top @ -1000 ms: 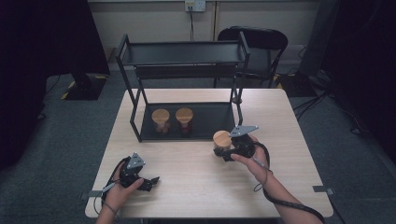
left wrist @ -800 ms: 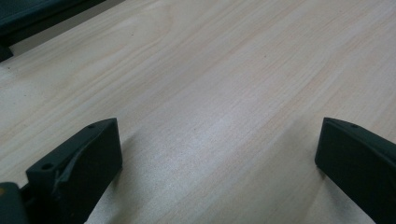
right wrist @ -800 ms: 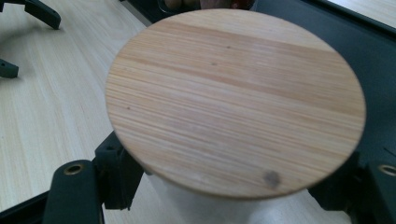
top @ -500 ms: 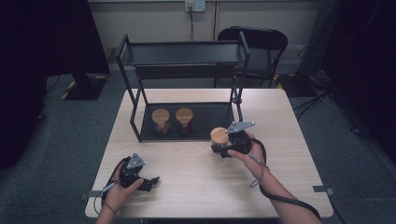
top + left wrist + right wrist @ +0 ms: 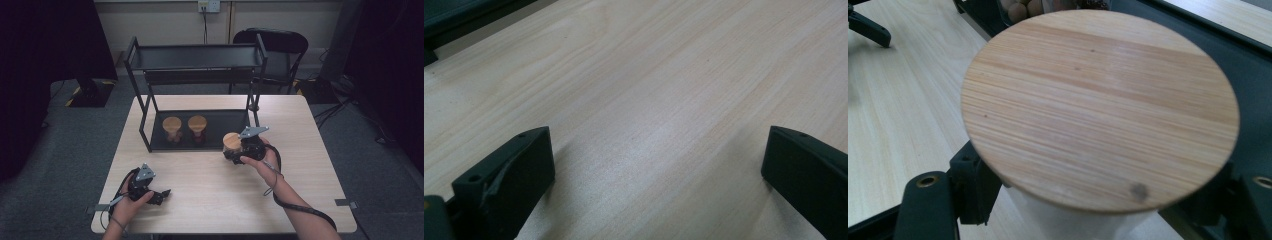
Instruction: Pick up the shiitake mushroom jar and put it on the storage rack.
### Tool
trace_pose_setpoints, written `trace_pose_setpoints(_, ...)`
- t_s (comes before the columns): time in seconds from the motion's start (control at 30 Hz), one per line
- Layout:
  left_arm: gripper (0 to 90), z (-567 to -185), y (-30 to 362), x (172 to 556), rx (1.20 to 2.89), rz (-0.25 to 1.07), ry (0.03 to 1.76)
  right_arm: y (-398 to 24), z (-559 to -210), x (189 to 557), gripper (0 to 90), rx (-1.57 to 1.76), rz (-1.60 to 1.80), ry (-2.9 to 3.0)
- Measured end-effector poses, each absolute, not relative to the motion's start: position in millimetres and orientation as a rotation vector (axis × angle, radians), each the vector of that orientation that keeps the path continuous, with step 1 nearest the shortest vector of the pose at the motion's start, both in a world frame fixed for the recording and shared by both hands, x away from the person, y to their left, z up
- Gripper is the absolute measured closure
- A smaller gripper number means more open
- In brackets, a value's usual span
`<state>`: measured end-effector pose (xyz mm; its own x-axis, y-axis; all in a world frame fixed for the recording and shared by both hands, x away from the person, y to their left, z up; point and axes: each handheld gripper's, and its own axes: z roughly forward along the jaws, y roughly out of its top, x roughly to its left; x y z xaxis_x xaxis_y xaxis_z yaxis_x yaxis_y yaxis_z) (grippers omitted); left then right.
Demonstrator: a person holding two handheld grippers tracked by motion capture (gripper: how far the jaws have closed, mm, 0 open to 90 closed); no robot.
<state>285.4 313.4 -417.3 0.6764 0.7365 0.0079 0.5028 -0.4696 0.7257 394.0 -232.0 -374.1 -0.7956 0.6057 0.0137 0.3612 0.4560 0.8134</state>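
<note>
Three wooden-lidded jars are in play on the pale wood table [image 5: 210, 200], and the action is on the person's right side: the right gripper [image 5: 239, 150] has its fingers [image 5: 973, 185] clamped on the held jar [image 5: 232, 143], one black pad pressed against each side of the pale body just under the round lid [image 5: 1098, 105]. That jar sits upright at the front right corner of the black two-tier rack [image 5: 200, 57], right at the edge of the dark bottom tray [image 5: 220, 125]; whether its base is on the tray, on the table or slightly off both, I cannot tell. From the right gripper view the lid's grain is sharp and close, with a small dark knot near its lower edge, and the tray's dark surface runs behind it. Further back on that tray stand the other two jars side by side, the left jar [image 5: 172, 127] and the middle jar [image 5: 197, 126], close together, well apart from the held one. Over on the left, the left gripper [image 5: 159, 195] rests low near the front edge of the table in the left hand [image 5: 131, 205], its cable looped beside the wrist. Its fingers [image 5: 519, 170] are spread wide with only bare wood grain between them. The right hand [image 5: 260, 155] wraps its gripper from behind, cable trailing down along the forearm. Behind the table, a dark folding chair [image 5: 280, 45] stands at the far side.
</note>
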Motion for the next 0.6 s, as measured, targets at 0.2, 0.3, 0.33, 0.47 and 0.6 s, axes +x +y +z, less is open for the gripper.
trace_pose_setpoints(0.2,0.2,-417,313,285,2.169,0.418,0.949,-231,-374,398,25.5,0.851,1.258,2.421)
trace_pose_setpoints(0.3,0.2,-417,313,285,2.17,0.419,0.948,-230,-374,400,25.5,0.848,1.247,2.42)
trace_pose_setpoints(0.33,0.2,-417,313,285,2.17,0.418,0.949,-229,-374,400,25.5,0.848,1.247,2.418)
trace_pose_setpoints(0.47,0.2,-417,313,285,2.17,0.418,0.949,-229,-373,403,25.5,0.855,1.247,2.413)
trace_pose_setpoints(0.6,0.2,-417,313,285,2.17,0.418,0.949,-230,-372,406,25.5,0.864,1.242,2.409)
